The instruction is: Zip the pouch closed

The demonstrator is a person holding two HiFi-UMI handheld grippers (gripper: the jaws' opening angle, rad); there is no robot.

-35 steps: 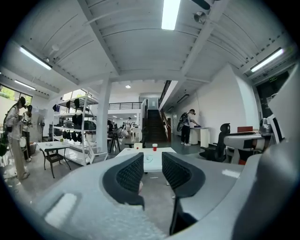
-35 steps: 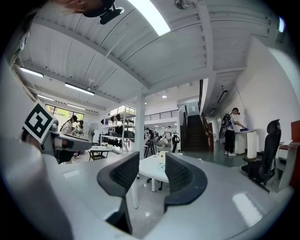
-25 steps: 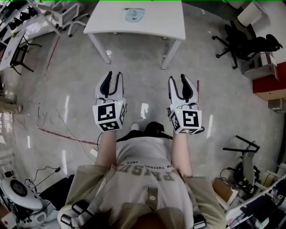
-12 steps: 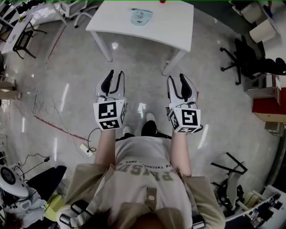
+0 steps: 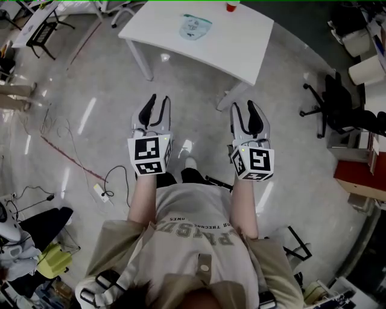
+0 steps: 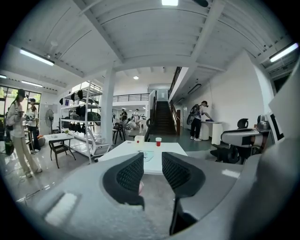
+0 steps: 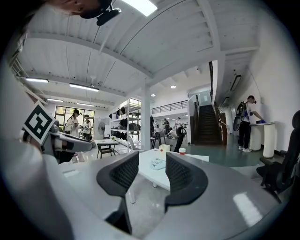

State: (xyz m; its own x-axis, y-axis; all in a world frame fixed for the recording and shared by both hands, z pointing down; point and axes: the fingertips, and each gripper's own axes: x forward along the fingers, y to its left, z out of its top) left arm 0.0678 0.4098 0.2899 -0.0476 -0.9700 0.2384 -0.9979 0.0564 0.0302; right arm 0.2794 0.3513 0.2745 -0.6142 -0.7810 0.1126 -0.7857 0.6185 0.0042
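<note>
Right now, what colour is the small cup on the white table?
Red. The cup shows best in the left gripper view.

floor (image 5: 78, 90) glossy, reflective – table (image 5: 241, 42) top smooth, matt white – left gripper (image 6: 152, 161) pads (image 6: 127, 174) black, ribbed.

The table (image 5: 238, 51) stands at the far side of the floor, ahead of the person. The pouch (image 5: 196, 26) lies on it near its middle. A cup (image 5: 231, 6) stands at the table's far edge, right of the pouch. The left gripper (image 5: 155, 100) and the right gripper (image 5: 244, 107) hang side by side over the floor, nearer than the table and apart from it, both pointing toward it. An office chair (image 5: 338, 111) stands right of the table. A power strip (image 5: 99, 192) lies on the floor at the near left. Far behind the table rises a staircase (image 6: 162, 119), with a shelving rack (image 6: 86, 117) to its left.
</note>
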